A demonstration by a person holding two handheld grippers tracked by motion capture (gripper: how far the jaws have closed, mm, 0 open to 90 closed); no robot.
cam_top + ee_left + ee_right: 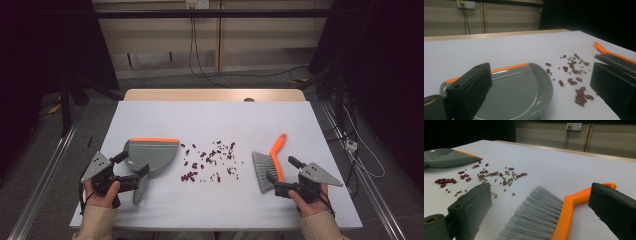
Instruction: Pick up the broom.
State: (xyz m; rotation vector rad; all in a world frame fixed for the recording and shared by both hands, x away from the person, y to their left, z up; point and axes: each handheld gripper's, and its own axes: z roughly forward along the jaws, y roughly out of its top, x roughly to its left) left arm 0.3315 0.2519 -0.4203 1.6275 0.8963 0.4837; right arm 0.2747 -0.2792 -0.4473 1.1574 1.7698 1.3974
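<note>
Red and green beans (210, 160) lie scattered mid-table, between the grey dustpan (152, 154) and brush (267, 167). The 2 tools flank the spill, ready for sweeping. Left gripper (134, 179) and right gripper (276, 184) both gape, straddling dustpan and brush ungripped.
</note>
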